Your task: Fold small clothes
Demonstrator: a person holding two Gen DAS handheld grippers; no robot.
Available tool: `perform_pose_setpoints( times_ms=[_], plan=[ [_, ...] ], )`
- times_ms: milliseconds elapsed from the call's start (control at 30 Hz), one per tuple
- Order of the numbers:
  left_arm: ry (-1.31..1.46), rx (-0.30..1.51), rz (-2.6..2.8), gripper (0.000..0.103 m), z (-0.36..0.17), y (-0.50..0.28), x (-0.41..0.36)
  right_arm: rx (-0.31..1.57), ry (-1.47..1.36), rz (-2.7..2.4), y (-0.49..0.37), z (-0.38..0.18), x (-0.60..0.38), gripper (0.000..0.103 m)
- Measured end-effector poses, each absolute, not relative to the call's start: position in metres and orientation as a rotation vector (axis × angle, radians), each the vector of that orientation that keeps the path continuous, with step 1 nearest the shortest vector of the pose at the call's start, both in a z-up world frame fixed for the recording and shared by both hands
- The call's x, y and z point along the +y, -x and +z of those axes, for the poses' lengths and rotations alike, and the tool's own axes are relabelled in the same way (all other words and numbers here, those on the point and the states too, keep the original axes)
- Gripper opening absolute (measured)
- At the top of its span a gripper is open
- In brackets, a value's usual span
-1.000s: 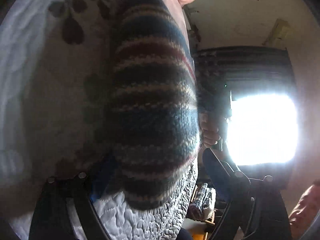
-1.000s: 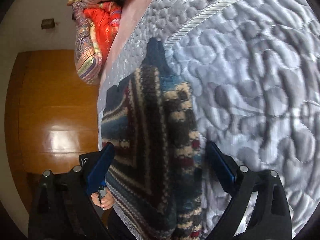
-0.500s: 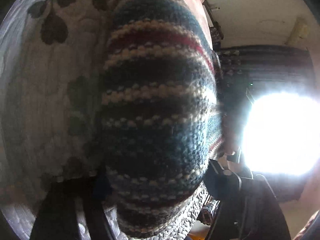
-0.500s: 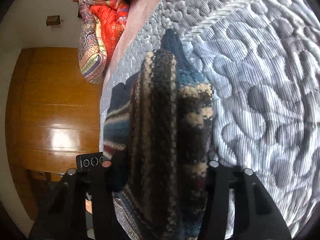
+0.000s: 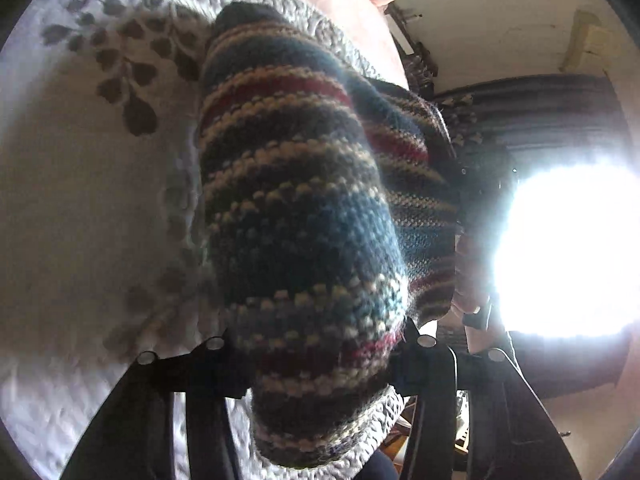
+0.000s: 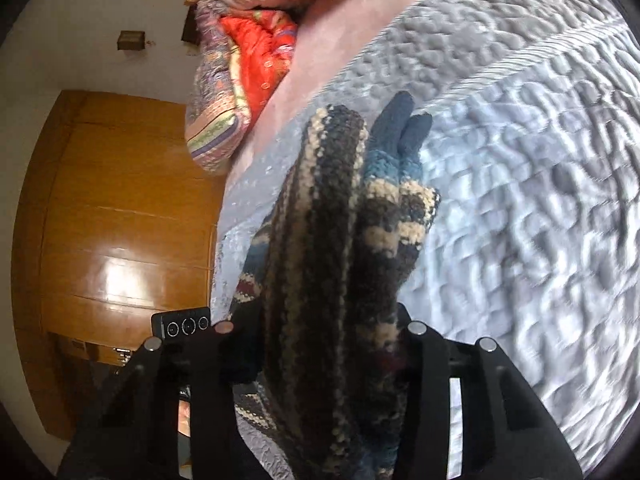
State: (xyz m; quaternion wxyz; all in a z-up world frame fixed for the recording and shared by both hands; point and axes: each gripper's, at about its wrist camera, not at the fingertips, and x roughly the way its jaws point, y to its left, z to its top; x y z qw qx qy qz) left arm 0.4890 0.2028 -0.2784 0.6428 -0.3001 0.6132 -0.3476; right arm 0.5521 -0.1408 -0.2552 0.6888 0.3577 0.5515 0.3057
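Knitted garment, striped in dark blue, cream, red and brown, lies on the quilted bed and runs forward from both tools, bunched between each pair of fingers. Judged soft, thick, light and stretchy, unlikely to slip; best taken at an edge or corner through the full thickness. Left tool and right tool each appear clamped on the knit.

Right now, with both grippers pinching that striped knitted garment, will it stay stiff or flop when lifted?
Probably floppy: the striped knitted garment bunches and drapes between the left gripper and right gripper. Its thick, fuzzy knit likely resists slipping. It looks light.
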Motion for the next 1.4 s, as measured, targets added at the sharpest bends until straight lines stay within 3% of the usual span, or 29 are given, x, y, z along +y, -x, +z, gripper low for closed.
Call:
perform_pose_setpoints(
  times_ms=[300, 567, 633, 733, 867, 967, 1000, 1067, 1100, 1267, 1400],
  plan=[
    [0.655, 1.363, -0.720, 0.050, -0.259, -0.407, 0.265, 1.265, -0.805, 0.796, -0.503, -0.251, -0.050, 0.041],
    [0.787, 1.406, -0.668, 0.053, -0.319, -0.336, 0.324, 1.398, -0.838, 0.842, -0.455, -0.318, 0.018, 0.043],
    [0.808, 1.406, -0.641, 0.068, -0.335, -0.328, 0.327, 1.410, -0.832, 0.797, -0.453, -0.331, 0.015, 0.058],
    [0.784, 1.404, -0.569, 0.079, -0.331, -0.325, 0.323, 1.409, -0.804, 0.730, -0.452, -0.326, 0.005, 0.075],
    [0.557, 1.251, -0.391, 0.081, -0.270, -0.307, 0.332, 1.254, -0.772, 0.654, -0.441, -0.278, -0.025, 0.079],
    [0.541, 1.084, -0.445, 0.081, -0.226, -0.288, 0.336, 1.219, -0.711, 0.679, -0.429, -0.255, -0.020, 0.071],
    [0.574, 1.068, -0.527, 0.080, -0.221, -0.285, 0.329, 1.232, -0.641, 0.678, -0.427, -0.253, -0.009, 0.062],
    [0.583, 1.072, -0.653, 0.079, -0.220, -0.282, 0.311, 1.284, -0.518, 0.641, -0.424, -0.261, 0.005, 0.025],
    [0.603, 1.096, -0.704, 0.079, -0.229, -0.282, 0.301, 1.283, -0.471, 0.615, -0.422, -0.262, 0.010, 0.013],
    [0.681, 1.260, -0.686, 0.071, -0.295, -0.291, 0.307, 1.206, -0.447, 0.538, -0.413, -0.265, 0.008, 0.008],
    [0.651, 1.306, -0.705, 0.069, -0.296, -0.294, 0.303, 1.229, -0.445, 0.514, -0.416, -0.288, -0.003, 0.012]
  ],
)
